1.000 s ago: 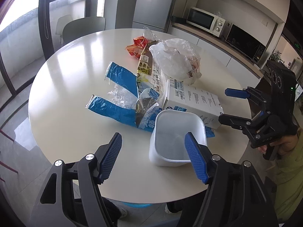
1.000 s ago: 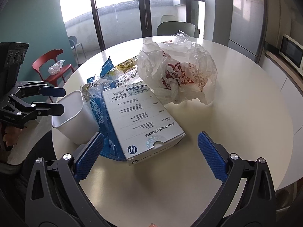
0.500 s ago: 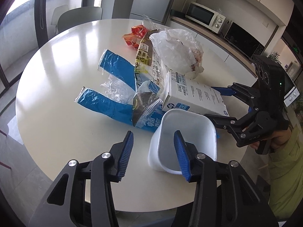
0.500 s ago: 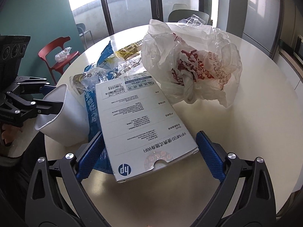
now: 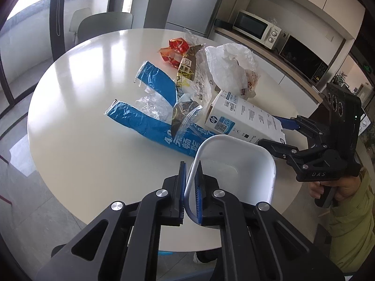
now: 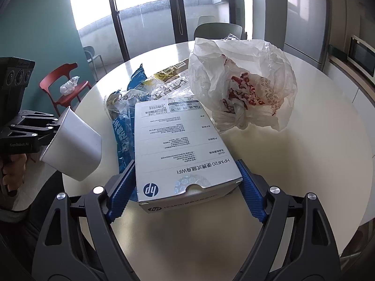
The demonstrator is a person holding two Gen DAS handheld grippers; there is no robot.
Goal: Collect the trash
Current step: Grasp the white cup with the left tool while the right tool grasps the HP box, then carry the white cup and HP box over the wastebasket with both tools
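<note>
The left gripper [image 5: 190, 182] is clenched on the near rim of the tilted white tub [image 5: 236, 161], whose mouth faces back toward its camera. The right gripper's [image 6: 186, 189] jaws are closing around the white HP box [image 6: 180, 145], its long axis running from 6 toward 12 o'clock in the right wrist view. Box and wrappers lie on a round white table [image 6: 316, 145]; windows at 12, a fridge [image 6: 307, 16] at 2.

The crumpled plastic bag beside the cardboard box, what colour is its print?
Red print on the translucent white crumpled plastic bag, clearest in the right wrist view.
</note>
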